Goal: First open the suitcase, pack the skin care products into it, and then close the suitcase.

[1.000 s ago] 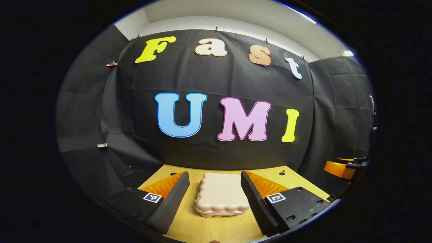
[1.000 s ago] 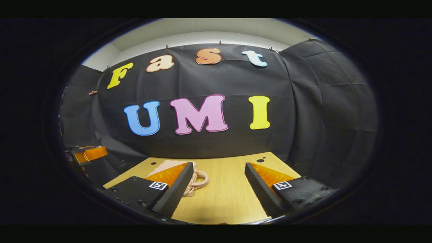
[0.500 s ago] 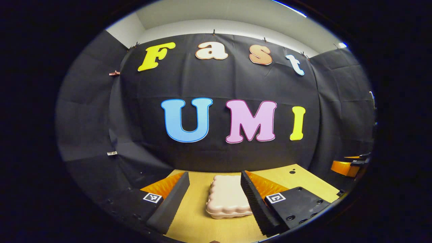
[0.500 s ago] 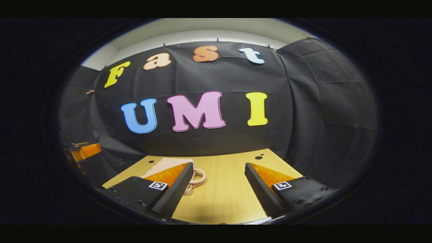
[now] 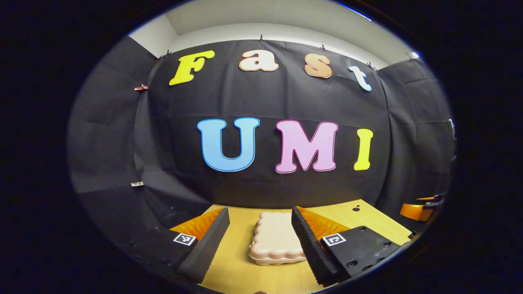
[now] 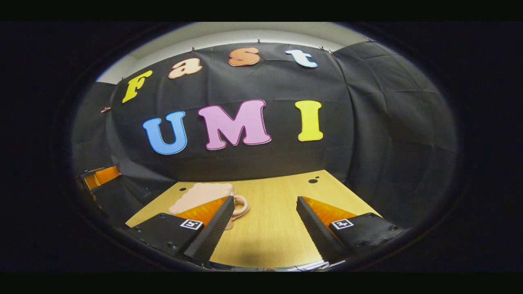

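While both sets of jaws stand wide apart with nothing between them, lies closed and flat on the wooden surface (image 5: 245, 273): pink suitcase (image 5: 274, 239), low centre of the left gripper view, ahead of the left gripper (image 5: 259, 241) and partly behind its right finger. In the right gripper view, sits at lower left, suitcase (image 6: 200, 195) with its looped handle (image 6: 241, 205) beside the left finger of the right gripper (image 6: 265, 228). At that view's far left edge, the other gripper's orange part (image 6: 100, 176).
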The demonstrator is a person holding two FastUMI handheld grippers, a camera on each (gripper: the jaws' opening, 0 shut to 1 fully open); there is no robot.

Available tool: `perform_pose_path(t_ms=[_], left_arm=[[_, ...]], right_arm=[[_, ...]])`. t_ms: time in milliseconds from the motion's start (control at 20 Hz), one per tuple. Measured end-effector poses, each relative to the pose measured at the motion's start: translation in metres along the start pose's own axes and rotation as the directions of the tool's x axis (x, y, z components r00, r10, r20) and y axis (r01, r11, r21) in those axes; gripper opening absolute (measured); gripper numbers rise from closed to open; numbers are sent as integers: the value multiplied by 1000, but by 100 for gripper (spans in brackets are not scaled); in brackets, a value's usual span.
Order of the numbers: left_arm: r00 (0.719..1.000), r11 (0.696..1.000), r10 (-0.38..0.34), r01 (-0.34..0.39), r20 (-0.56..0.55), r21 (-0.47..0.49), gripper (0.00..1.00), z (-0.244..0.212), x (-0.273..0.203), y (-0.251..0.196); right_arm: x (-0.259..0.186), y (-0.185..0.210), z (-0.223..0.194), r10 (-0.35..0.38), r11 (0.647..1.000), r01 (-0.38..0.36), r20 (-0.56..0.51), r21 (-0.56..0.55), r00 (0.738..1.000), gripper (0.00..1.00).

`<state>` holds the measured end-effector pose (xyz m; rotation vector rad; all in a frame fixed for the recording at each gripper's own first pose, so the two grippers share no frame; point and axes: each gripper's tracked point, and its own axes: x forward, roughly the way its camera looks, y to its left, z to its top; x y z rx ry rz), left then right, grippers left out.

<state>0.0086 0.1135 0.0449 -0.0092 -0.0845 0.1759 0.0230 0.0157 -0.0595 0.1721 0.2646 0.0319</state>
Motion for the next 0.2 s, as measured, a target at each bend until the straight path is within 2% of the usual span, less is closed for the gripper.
perform_pose_path(t_ms=[200], left_arm=[[1000, 1000, 4, -4, -14, -7, 96, -4, 2, 1]], right_arm=[[4, -2, 1, 0, 1000, 0, -3, 4, 1000, 97]])
